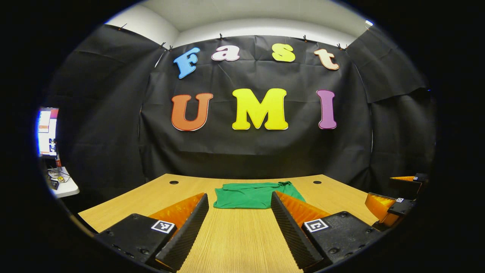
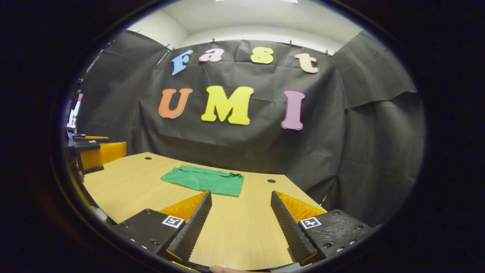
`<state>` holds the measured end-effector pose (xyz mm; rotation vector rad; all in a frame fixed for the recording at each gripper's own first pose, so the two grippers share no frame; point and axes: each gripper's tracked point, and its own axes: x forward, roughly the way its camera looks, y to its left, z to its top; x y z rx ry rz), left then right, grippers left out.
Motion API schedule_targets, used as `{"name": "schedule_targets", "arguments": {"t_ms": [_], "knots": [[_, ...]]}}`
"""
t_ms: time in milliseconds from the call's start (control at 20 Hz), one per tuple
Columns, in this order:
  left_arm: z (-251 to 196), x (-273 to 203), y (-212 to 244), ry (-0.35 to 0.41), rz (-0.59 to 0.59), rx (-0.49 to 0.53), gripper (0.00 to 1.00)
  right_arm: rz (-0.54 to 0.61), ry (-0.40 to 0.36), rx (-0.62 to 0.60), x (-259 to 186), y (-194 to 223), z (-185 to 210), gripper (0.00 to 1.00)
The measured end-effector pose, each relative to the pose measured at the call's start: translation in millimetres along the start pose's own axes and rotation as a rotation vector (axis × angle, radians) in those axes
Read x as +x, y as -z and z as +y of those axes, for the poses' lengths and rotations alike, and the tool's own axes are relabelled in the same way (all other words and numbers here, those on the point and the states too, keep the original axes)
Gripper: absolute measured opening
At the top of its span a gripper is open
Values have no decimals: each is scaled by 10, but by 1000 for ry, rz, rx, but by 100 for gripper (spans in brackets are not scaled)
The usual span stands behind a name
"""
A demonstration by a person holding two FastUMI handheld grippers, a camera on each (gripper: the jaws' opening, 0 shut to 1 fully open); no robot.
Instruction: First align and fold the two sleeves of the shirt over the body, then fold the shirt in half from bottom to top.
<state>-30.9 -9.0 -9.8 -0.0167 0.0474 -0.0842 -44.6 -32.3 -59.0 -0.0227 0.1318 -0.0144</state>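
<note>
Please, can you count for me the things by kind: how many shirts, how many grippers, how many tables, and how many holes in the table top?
Shirts: 1, the green shirt, lying folded on the table
Grippers: 2, the left gripper and the right gripper, both open
Tables: 1, the wooden table
Holes in the table top: 2, left hole and right hole
Total: 6

Even overhead light, soft shadows, sharp centre, strong fisheye bending at edges
</note>
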Motion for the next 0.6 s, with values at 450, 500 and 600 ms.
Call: {"name": "schedule_targets", "arguments": {"t_ms": [450,500,600], "knots": [[-30,25,51,4,16,7,100,10,3,-5,15,81,-4,95],[-35,25,56,7,17,6,100,13,3,-3,14,91,-7,95],[-42,30,60,9,20,10,100,13,11,-5,19,97,-33,95]]}}
